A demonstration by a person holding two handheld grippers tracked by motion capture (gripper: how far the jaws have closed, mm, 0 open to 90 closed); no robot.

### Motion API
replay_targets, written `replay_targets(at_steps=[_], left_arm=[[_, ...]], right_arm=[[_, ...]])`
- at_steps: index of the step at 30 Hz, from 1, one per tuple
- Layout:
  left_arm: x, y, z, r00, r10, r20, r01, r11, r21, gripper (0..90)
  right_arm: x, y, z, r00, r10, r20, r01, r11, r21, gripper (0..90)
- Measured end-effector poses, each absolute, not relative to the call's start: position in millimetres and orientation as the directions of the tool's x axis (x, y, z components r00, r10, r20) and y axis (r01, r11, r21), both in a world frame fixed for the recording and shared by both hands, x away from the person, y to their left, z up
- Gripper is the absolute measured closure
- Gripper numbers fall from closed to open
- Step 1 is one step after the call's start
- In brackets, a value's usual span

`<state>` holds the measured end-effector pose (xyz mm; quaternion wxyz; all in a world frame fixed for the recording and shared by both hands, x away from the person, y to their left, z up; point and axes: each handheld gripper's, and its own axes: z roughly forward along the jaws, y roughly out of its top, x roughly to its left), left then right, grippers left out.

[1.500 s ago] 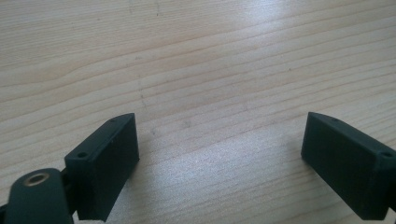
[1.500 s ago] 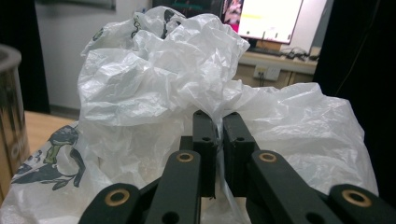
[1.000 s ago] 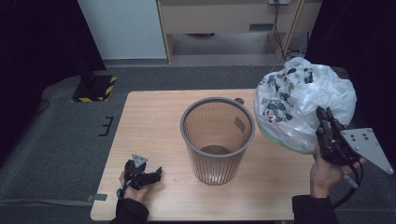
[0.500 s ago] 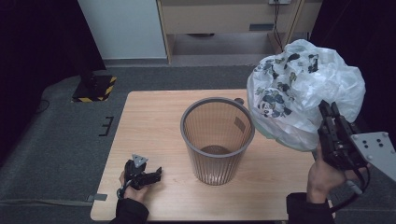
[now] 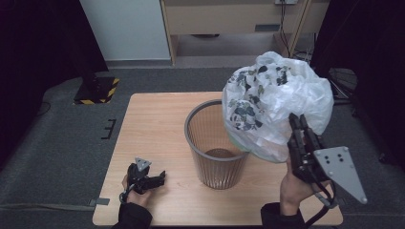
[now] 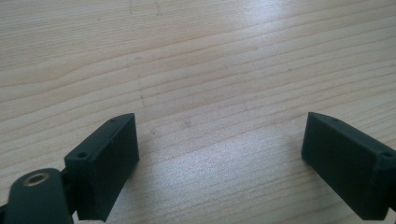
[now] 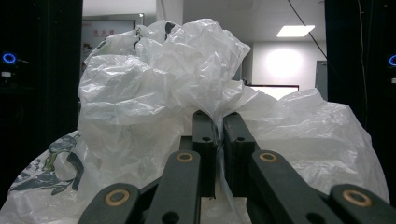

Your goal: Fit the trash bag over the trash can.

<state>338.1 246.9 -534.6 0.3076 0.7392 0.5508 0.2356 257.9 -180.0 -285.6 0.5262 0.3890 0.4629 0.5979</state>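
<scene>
A puffed-up white plastic bag with a dark leaf print on its left side hangs in the air over the right rim of a grey mesh waste basket that stands mid-table. My right gripper points up and is shut on a fold of the plastic bag, with the film pinched between its pads. At the table's front left my left gripper lies low over the wood. It is open, and nothing lies between its jaws.
The light wooden table stands on a grey floor. A yellow-and-black striped block sits on the floor at the far left. Wooden furniture and cables stand behind the table, with dark curtains at both sides.
My right gripper has carried the bag up and to the left, from beside the basket to over its right rim. The left gripper has stayed put.
</scene>
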Motion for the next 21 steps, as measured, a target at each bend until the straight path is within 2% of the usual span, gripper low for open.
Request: replay_targets(at_steps=[21], left_arm=[[338,247,-535,0.283,0.959,0.009,0.669,-0.204,0.715,10.3]], right_arm=[[259,-107,-315,-0.229,0.973,0.013,-0.23,-0.067,0.971,85.5]])
